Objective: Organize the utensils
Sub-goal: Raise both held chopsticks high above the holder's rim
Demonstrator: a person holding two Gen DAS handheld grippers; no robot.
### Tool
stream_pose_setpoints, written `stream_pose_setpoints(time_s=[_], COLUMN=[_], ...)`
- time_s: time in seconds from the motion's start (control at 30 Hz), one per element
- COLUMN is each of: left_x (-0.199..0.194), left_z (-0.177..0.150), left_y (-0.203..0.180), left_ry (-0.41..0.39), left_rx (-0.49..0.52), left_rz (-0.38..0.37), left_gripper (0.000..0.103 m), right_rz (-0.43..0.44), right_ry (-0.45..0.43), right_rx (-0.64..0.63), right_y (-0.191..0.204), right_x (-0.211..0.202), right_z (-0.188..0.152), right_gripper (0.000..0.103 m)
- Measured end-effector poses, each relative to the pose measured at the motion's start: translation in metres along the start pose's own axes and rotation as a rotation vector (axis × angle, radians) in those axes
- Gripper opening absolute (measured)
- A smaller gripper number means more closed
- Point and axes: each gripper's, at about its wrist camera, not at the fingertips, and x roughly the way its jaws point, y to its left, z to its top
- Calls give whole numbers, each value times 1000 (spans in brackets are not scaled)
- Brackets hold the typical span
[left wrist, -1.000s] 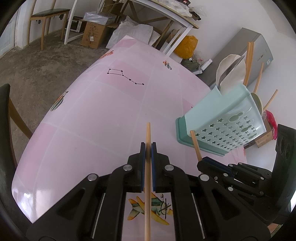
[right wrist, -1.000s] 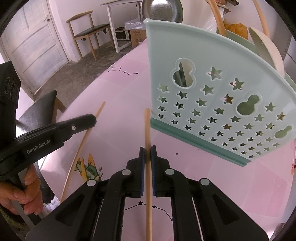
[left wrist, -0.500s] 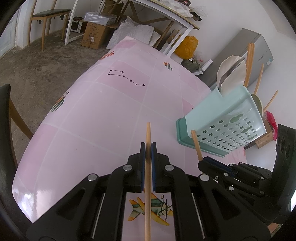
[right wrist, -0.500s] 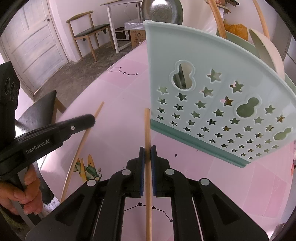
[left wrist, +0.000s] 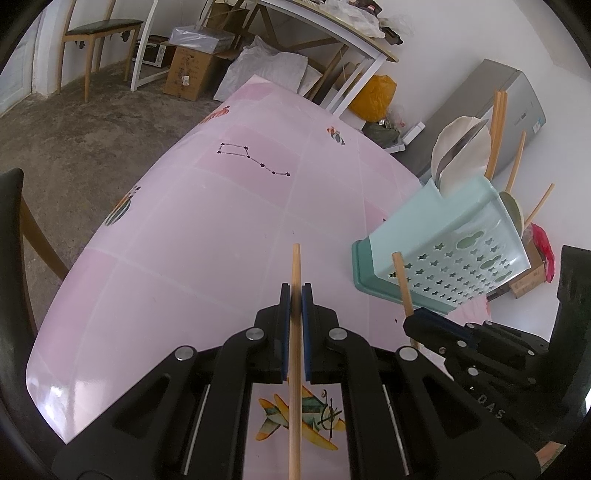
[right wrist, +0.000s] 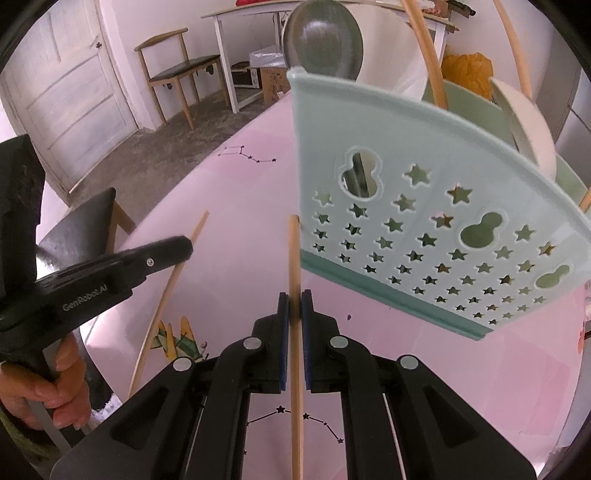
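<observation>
My left gripper (left wrist: pixel 295 291) is shut on a wooden chopstick (left wrist: pixel 296 266) that points forward over the pink table. To its right, my right gripper (left wrist: pixel 413 321) is shut on a second chopstick (left wrist: pixel 400 280) in front of the mint star-pierced utensil holder (left wrist: pixel 443 251). In the right wrist view, the right gripper (right wrist: pixel 294 306) grips its chopstick (right wrist: pixel 294 254), whose tip is beside the holder's (right wrist: pixel 424 206) left edge. The left gripper (right wrist: pixel 177 247) and its chopstick (right wrist: pixel 173 280) show at the left, held by a hand (right wrist: pixel 37 398). Spoons (left wrist: pixel 461 147) and several chopsticks (left wrist: pixel 496 133) stand in the holder.
The pink patterned tablecloth (left wrist: pixel 221 240) stretches ahead and to the left of the holder. A black chair back (right wrist: pixel 81 221) stands at the table's near left edge. Beyond the table are a wooden chair (left wrist: pixel 96 33), a white table (left wrist: pixel 332 33), boxes and a grey cabinet (left wrist: pixel 509 96).
In the right wrist view the holder sits a little lower in the picture, showing more of the spoon above its rim. Both grips are unchanged.
</observation>
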Motion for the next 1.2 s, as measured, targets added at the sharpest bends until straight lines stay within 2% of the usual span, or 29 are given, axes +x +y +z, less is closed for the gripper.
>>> stream_pose_setpoints(time_s=[1.2], left_x=[-4], left_z=[-2], left_y=[-1], left_ry=[-10], left_rx=[-4], left_rz=[1], left_gripper=[4], right_rz=[11], right_ry=[-70], right_rx=[-23], right_y=[12], right_x=[-26], right_z=[8], right_gripper=[7])
